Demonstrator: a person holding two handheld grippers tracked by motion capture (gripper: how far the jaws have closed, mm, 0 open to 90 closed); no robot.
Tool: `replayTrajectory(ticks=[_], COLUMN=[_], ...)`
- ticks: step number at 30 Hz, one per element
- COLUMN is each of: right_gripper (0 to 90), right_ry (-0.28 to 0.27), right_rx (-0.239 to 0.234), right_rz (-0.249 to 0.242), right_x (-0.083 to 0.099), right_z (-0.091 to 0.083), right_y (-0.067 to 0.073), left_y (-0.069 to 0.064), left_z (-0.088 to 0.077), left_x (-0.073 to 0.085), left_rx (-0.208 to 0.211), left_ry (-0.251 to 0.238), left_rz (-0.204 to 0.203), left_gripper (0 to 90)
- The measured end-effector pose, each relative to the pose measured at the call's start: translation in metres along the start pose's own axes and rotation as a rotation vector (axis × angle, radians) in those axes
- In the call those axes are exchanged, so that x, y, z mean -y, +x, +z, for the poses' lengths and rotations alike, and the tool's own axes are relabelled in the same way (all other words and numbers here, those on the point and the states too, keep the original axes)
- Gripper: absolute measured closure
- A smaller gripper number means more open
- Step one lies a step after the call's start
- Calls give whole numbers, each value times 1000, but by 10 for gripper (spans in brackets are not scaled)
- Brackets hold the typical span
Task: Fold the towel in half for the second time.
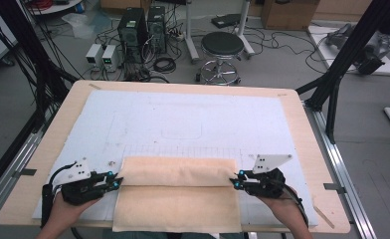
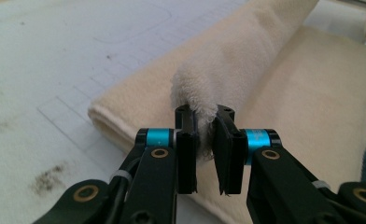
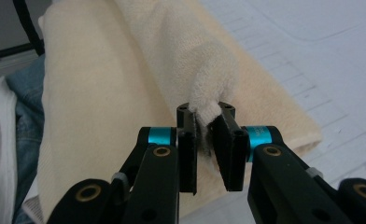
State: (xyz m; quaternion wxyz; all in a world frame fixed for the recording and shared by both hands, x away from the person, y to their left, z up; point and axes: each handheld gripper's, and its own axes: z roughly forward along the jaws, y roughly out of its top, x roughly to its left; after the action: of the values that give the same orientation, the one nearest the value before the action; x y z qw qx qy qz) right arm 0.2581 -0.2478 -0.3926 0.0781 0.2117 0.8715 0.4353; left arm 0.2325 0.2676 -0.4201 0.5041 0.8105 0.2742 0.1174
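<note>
A cream terry-cloth towel (image 1: 178, 194) lies at the near edge of the wooden counter (image 1: 302, 129), partly folded. The left hand-held gripper (image 2: 204, 135) and right hand-held gripper (image 3: 204, 128) each pinch a raised corner of it.

Even, soft light; slightly blurred, low-resolution

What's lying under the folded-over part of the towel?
Under the raised fold lies the towel's own lower layer, on the white mat. Both tools, left and right, pinch the fold's ends. Anything inside is covered.
</note>
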Motion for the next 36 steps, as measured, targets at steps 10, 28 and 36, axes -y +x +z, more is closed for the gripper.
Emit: replayTrajectory(ticks=[10, 28, 36], right_gripper=[678, 600, 849], right_ry=[13, 135, 136], right_rx=[-7, -97, -91], right_rz=[22, -58, -61], right_x=[16, 18, 15], right_z=[-14, 30, 32], right_y=[8, 16, 13], left_y=[-10, -23, -26], left_z=[-16, 21, 15], left_x=[11, 9, -1], left_rx=[53, 124, 100], left_ry=[36, 183, 141], left_rz=[6, 115, 121], left_gripper=[666, 631, 854])
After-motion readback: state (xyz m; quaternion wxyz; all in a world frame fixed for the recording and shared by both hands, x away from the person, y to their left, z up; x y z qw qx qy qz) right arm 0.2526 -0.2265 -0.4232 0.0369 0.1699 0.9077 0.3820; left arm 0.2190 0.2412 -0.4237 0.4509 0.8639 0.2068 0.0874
